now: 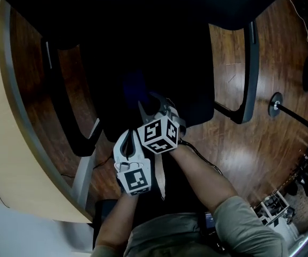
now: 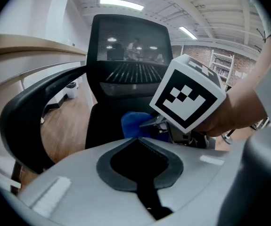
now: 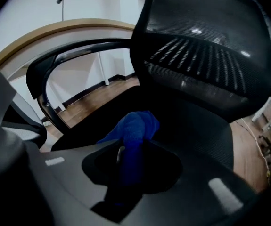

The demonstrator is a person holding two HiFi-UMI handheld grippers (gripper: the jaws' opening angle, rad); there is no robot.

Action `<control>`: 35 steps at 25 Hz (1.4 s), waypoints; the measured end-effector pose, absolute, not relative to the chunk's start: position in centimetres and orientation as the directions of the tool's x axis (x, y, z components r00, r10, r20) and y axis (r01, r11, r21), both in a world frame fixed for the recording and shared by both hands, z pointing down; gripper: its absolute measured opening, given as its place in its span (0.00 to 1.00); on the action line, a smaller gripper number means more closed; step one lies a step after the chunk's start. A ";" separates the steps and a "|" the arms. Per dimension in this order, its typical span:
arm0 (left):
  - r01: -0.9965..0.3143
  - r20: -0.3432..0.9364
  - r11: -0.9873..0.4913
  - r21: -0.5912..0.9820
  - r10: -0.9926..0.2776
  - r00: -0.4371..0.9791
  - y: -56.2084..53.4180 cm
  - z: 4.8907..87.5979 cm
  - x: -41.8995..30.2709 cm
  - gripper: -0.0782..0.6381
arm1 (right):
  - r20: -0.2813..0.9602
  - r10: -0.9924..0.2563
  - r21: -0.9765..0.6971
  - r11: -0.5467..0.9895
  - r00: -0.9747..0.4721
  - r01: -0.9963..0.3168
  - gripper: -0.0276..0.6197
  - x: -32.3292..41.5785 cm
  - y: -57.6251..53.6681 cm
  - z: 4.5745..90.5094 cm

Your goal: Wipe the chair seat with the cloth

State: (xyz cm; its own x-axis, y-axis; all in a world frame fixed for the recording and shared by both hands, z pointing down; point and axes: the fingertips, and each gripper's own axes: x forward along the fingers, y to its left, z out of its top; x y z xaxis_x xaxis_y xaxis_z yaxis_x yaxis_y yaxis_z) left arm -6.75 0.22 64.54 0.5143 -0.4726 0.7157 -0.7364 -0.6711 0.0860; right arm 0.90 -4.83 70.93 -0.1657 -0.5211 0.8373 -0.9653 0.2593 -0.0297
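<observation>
So the blue cloth [image 3: 134, 125] was bunched up in the right claw [image 3: 126, 157], which was pinched partway closed on it, low over the front of the chair seat [image 3: 196, 126]. The left claw [image 2: 136, 139] sat just beside it, closed on nothing. Looked to me like basically all the wiping was left.

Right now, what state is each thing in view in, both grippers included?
Blue crumpled cloth: gripped, bunched up.
Right gripper: shut on the cloth.
Left gripper: jaws together, empty.
Black mesh office chair: upright; whether the cloth touches its seat is unclear.
</observation>
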 end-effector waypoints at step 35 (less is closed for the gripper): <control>-0.642 0.684 -0.764 0.055 -0.440 0.582 5.5 64.7 9.5 0.12 | 0.844 -0.467 -0.025 -0.525 0.263 -0.851 0.19 24.4 10.9 72.2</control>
